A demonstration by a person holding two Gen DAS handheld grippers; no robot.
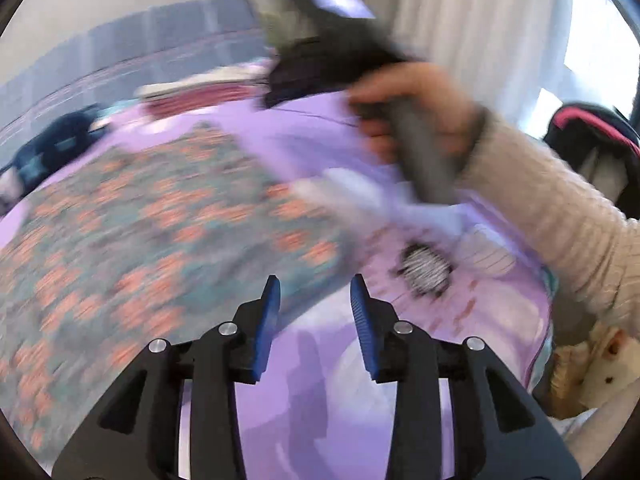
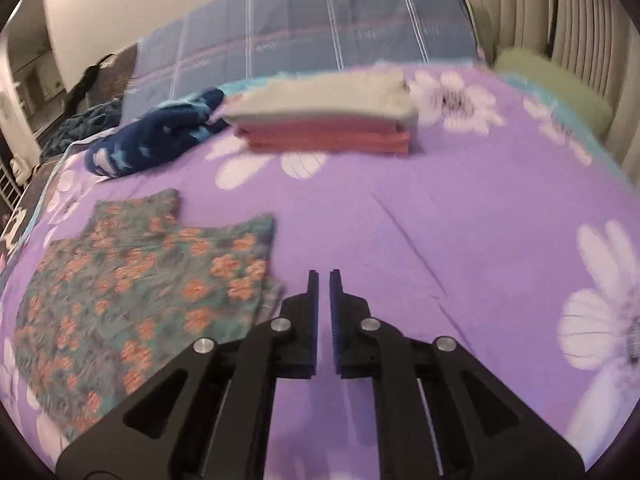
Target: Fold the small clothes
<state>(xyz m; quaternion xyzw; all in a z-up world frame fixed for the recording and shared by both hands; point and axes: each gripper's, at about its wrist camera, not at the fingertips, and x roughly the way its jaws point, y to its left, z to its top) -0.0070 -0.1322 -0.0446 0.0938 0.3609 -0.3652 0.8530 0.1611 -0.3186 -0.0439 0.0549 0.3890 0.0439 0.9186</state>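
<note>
Nearest the lens in the left wrist view, the left gripper (image 1: 315, 300) hangs with its blue pads well apart and nothing between them, just above the near edge of the floral garment (image 1: 160, 216). The right gripper (image 2: 324, 292) has its jaws drawn almost together with only a thin slit left; no cloth is in them, and it hovers over bare purple bedsheet (image 2: 460, 232) just beside the garment's right edge (image 2: 256, 288).

The floral garment (image 2: 148, 280), teal with orange blossoms, lies spread flat on the bed, one narrower part reaching toward the far side. It looks laid out on purpose so its edges can be reached from both sides; I judge it is the piece now to be folded, with no fold made yet.

Farther up the bed sits a folded stack (image 2: 328, 120), a pale piece on top of coral ones, squared off and set apart, probably to keep finished work clear of the working area. Beside it a dark blue garment with light stars (image 2: 156, 136) lies crumpled, seemingly waiting its turn.

In the left wrist view the person's right hand (image 1: 416, 112) grips the handle of the other tool, badly blurred. Taking a corner would call for the right gripper to widen first
</note>
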